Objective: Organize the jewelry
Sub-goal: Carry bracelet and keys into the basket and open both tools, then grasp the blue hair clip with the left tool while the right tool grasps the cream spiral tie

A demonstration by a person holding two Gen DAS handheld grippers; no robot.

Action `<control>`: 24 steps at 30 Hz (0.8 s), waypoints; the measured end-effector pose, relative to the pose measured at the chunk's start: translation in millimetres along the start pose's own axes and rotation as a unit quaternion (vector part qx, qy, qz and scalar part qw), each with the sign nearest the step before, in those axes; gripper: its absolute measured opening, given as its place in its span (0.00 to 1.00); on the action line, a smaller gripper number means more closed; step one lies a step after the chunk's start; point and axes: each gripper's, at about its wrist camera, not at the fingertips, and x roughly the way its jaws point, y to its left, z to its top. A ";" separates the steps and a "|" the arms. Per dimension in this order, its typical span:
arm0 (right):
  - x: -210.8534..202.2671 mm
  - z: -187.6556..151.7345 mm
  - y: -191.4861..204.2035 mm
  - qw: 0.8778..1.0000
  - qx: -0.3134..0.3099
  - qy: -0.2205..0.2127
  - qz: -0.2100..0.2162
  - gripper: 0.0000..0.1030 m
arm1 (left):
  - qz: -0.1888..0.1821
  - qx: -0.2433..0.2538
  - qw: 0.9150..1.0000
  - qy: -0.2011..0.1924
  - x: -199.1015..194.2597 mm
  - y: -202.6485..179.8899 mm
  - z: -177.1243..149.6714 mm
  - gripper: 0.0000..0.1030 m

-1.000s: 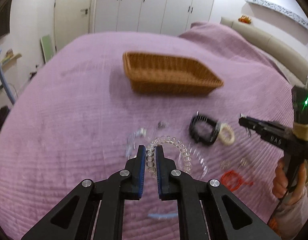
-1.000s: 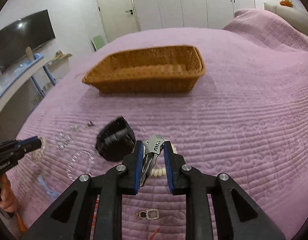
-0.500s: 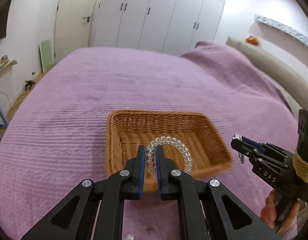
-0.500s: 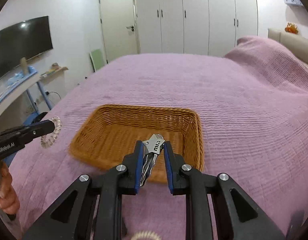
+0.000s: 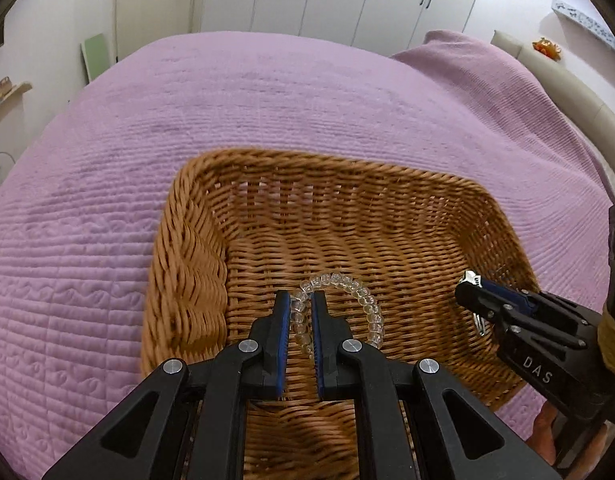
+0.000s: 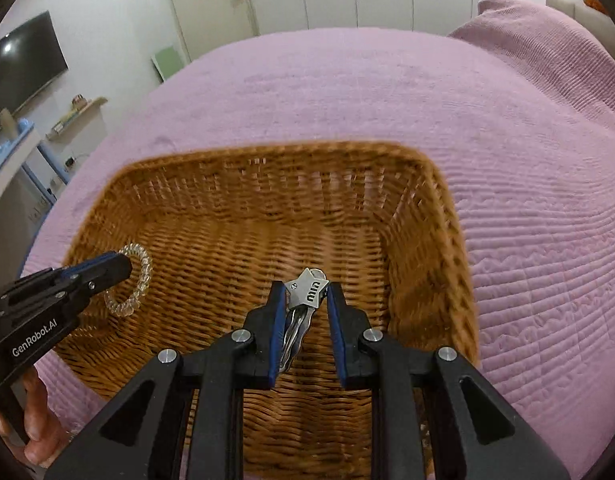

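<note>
While both hover over basket [image 5: 387, 216], left gripper [image 5: 298, 312] fingers pinch bead bracelet [image 5: 363, 300], right gripper [image 6: 305, 300] fingers clamp metal clip [image 6: 309, 290].

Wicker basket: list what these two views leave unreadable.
- Wicker basket: near wall hidden by the left gripper, left wrist view; left wall blurred.
- Silver clasp piece: lower end hidden between the right gripper fingers.
- Clear bead bracelet: near part behind the fingers.

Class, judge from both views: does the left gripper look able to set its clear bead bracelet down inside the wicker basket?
Probably yes. The left gripper holds the bead bracelet over the open basket; the right gripper, gripping a silver clip, is off to the side.
</note>
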 end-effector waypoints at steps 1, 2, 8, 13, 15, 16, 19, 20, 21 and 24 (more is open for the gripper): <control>2.5 -0.8 -0.4 1.000 0.001 0.003 0.000 0.23 | 0.001 0.001 1.000 0.001 1.4 -0.7 -0.5 0.10; 3.5 -1.2 -0.4 1.000 0.000 0.003 -0.002 0.23 | -0.002 0.005 1.000 -0.003 0.8 -2.2 -1.6 0.11; -18.3 -3.2 1.4 1.000 -0.006 -0.029 -0.003 0.49 | -0.030 0.010 0.999 -0.028 -21.9 -2.7 -9.0 0.39; -61.2 -13.9 4.9 0.998 -0.012 -0.066 0.013 0.55 | -0.072 0.003 0.994 -0.085 -76.9 4.9 -22.8 0.49; -87.7 -25.2 6.7 0.996 -0.015 -0.082 0.027 0.55 | -0.090 0.006 0.989 -0.117 -110.7 6.7 -33.1 0.57; -97.9 -29.3 7.6 0.995 -0.015 -0.087 0.033 0.55 | -0.103 0.010 0.986 -0.132 -128.0 8.1 -39.5 0.63; -137.8 -51.4 8.1 0.993 -0.017 -0.110 0.042 0.56 | -0.121 0.018 0.978 -0.169 -176.0 11.1 -58.3 0.71; -150.6 -59.9 7.9 0.992 -0.017 -0.117 0.044 0.56 | -0.119 0.018 0.976 -0.183 -194.8 13.5 -69.8 0.77; -163.8 -69.1 7.0 0.991 -0.018 -0.124 0.048 0.58 | -0.119 0.017 0.975 -0.188 -205.6 15.3 -77.4 0.78; -192.6 -94.5 4.5 0.989 -0.012 -0.141 0.050 0.63 | -0.137 0.021 0.967 -0.213 -249.4 25.2 -111.4 0.78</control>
